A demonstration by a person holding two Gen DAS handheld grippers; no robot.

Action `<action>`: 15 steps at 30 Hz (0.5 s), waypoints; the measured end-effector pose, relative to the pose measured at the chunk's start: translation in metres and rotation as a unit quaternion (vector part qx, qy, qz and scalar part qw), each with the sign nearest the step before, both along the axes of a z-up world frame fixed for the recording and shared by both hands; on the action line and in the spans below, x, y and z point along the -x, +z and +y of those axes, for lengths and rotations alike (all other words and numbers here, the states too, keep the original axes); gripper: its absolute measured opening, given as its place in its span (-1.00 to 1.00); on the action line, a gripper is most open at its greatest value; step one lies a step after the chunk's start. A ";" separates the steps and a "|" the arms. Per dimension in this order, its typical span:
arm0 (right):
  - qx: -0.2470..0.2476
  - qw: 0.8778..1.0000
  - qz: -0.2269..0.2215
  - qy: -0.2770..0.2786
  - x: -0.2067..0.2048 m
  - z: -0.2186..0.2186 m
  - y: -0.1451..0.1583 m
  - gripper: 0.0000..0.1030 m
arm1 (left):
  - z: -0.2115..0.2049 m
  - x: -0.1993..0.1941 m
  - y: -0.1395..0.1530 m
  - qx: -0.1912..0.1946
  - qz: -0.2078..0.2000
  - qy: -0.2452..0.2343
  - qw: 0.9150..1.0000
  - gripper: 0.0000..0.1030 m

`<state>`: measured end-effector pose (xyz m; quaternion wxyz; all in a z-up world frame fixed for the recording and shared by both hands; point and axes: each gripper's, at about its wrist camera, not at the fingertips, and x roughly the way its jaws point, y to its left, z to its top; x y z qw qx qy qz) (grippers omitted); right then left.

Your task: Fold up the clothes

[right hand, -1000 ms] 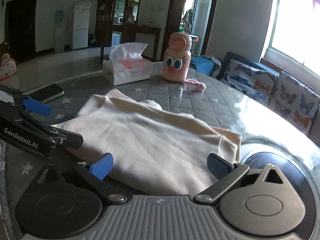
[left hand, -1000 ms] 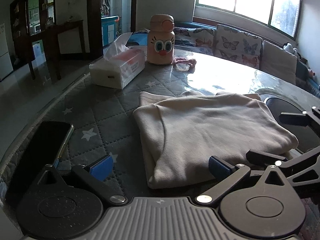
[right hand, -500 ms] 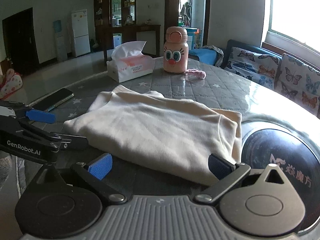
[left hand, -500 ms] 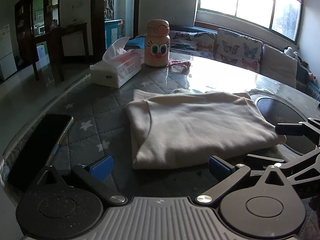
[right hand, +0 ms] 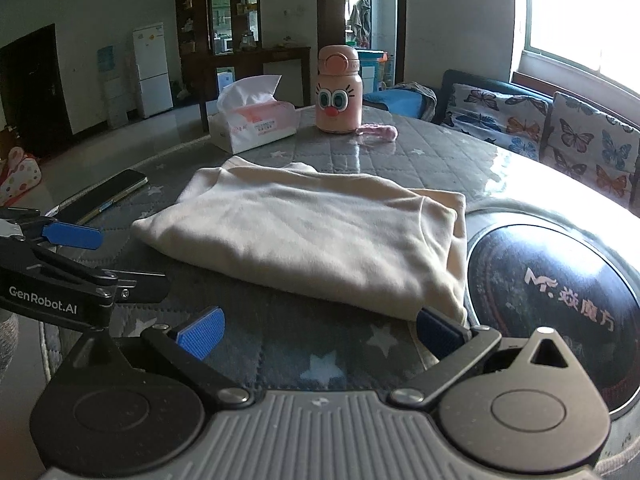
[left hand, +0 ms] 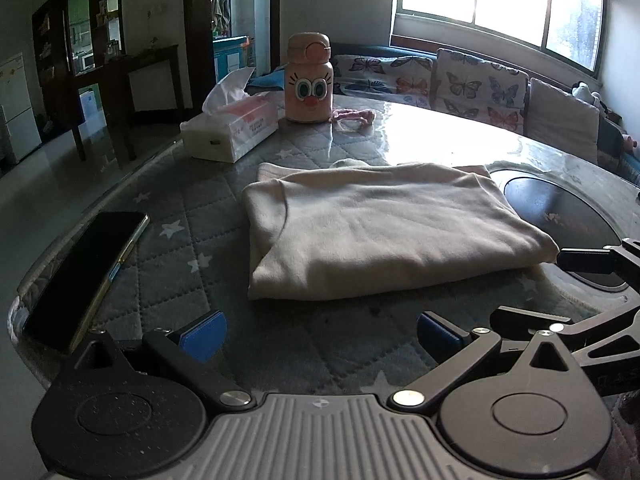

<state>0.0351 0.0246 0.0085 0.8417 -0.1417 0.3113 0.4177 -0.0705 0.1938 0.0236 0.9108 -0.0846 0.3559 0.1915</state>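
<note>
A cream garment (left hand: 384,232) lies folded into a flat rectangle on the round table with its grey star-quilted cover (left hand: 192,216). It also shows in the right wrist view (right hand: 320,240). My left gripper (left hand: 320,334) is open and empty, just short of the garment's near edge. My right gripper (right hand: 320,334) is open and empty at the garment's near right corner; its right finger (right hand: 438,334) is close to the cloth. The left gripper (right hand: 72,264) also shows at the left of the right wrist view.
A black phone (left hand: 88,268) lies at the table's left edge. A tissue box (left hand: 230,132), a pink cartoon bottle (left hand: 309,80) and a pink strap (left hand: 354,117) stand at the far side. A dark round inset (right hand: 552,304) sits right of the garment. A butterfly sofa (left hand: 460,80) stands behind.
Both grippers have pulled back from the folded garment toward the table's near edge and risen a little. The garment lies still.
</note>
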 end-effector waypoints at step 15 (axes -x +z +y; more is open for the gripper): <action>0.012 1.000 0.007 0.002 0.010 -0.002 -0.009 1.00 | -0.007 0.011 -0.005 -0.001 0.009 0.012 1.000 1.00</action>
